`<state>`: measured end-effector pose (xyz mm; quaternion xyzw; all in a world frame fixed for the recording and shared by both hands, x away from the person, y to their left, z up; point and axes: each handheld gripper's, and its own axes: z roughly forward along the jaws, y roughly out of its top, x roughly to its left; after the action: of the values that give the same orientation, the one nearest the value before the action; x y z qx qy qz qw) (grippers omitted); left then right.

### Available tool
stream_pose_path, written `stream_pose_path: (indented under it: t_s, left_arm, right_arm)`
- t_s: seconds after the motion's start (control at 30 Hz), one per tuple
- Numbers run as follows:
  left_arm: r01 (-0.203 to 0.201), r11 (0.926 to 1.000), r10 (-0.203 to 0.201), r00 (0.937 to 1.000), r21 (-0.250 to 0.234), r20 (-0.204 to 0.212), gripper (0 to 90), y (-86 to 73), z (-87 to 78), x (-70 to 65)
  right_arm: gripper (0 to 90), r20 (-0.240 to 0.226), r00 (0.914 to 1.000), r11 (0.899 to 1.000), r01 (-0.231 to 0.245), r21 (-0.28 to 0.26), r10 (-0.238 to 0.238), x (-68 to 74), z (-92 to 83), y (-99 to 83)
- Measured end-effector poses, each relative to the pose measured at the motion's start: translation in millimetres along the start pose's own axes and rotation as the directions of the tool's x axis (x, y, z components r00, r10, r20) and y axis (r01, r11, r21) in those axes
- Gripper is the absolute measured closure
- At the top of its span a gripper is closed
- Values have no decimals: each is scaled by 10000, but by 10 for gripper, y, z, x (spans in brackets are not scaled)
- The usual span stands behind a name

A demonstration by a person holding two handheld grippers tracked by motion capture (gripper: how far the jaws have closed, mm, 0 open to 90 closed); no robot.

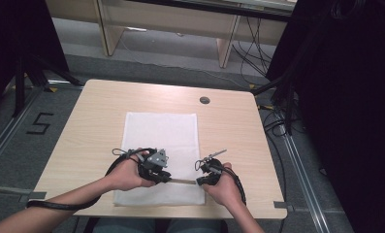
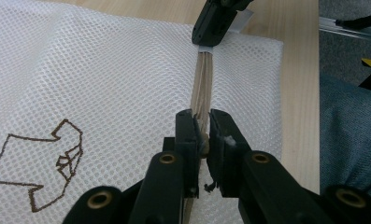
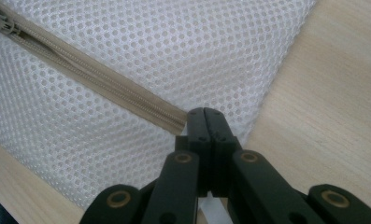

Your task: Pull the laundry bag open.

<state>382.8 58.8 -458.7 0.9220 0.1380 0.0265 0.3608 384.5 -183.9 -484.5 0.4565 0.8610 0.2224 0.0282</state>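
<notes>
- The white mesh bag (image 1: 162, 155) lies flat on the wooden worktop (image 1: 93, 126), under both claws.
- The left claw (image 2: 201, 135) is nearly closed, its jaws pinching the beige zipper (image 2: 202, 88) at what looks like the slider; the zipper tape runs straight ahead from its tips.
- The right claw (image 3: 205, 122) is fully closed on the zipper's end at the bag's corner, a white tab showing below its jaws; the zipper runs away to its upper left.
- A brown outline drawing (image 2: 43, 163) sits on the mesh, left of the left claw.
</notes>
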Motion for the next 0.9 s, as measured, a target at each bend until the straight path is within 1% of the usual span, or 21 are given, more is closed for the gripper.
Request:
stream_pose_path:
  t_s: [0.1,0.27,0.3,0.33,0.37,0.4,0.43,0.47,0.5,0.6,0.67,0.7,0.73,0.77,0.8,0.83,0.87,0.9]
  left_arm:
    - [7,10000,-7,10000,-7,-2,819,-8,1,0]
    - [20,10000,-20,10000,-18,45,819,-17,-1,-3]
    - [3,10000,-3,10000,47,12,819,-17,-2,-4]
    - [-173,9998,173,9998,-13,17,819,-18,-11,7]
    - [-11,10000,11,10000,23,13,819,-26,-17,2]
    - [12,10000,-12,10000,11,-7,819,-35,-27,4]
    - [-36,10000,36,10000,29,13,819,-41,-37,15]
    - [-111,9999,111,9999,51,-26,819,-49,-51,23]
    - [120,9999,-120,9999,-20,-9,819,-62,-57,16]
    - [-94,10000,94,10000,21,-12,819,-68,-65,16]
    - [-76,10000,76,10000,8,-20,819,-68,-66,9]
    - [-140,9999,140,9999,-8,4,819,-68,-68,13]
    - [-143,9999,143,9999,87,-40,819,-71,-74,12]
    - [-19,10000,20,10000,81,-18,819,-76,-79,10]
    - [-128,9999,128,9999,62,3,819,-78,-90,20]
    - [36,10000,-36,10000,39,-23,819,-88,-95,16]
    - [-166,9999,166,9999,13,-44,819,-91,-104,29]
    - [45,10000,-45,10000,-23,28,819,-99,-102,21]
  right_arm:
    - [900,29,10000,10000,57,-10,-57,3,3,1]
    - [900,-3,10000,10000,-60,15,60,-2,1,-2]
    - [900,-16,10000,10000,-79,24,79,0,1,-2]
    - [900,-55,10000,10000,-1,-12,1,-2,1,-2]
    - [900,-37,10000,10000,-23,-12,23,-1,1,-2]
    - [900,-13,9998,9998,-182,82,182,7,-3,-3]
    - [900,-21,10000,10000,-62,17,62,-2,0,-2]
    - [900,-29,10000,10000,-80,31,81,-1,0,-2]
    - [900,-57,9999,10000,-82,38,83,0,-1,-2]
    - [900,-2,10000,10000,15,-12,-15,0,0,-1]
    - [900,0,10000,10000,16,-14,-16,0,1,-2]
    - [900,2,10000,10000,6,-10,-6,0,2,-2]
    - [900,2,10000,10000,14,-15,-14,-1,2,-3]
    - [900,13,10000,10000,11,-13,-11,-1,3,-3]
    - [900,-5,10000,10000,3,-14,-3,-2,2,-4]
    - [900,-17,10000,10000,-7,-11,7,-3,1,-4]
    - [900,-36,10000,10000,31,-21,-31,-4,1,-3]
    - [900,-13,10000,10000,-54,12,54,-2,1,-3]
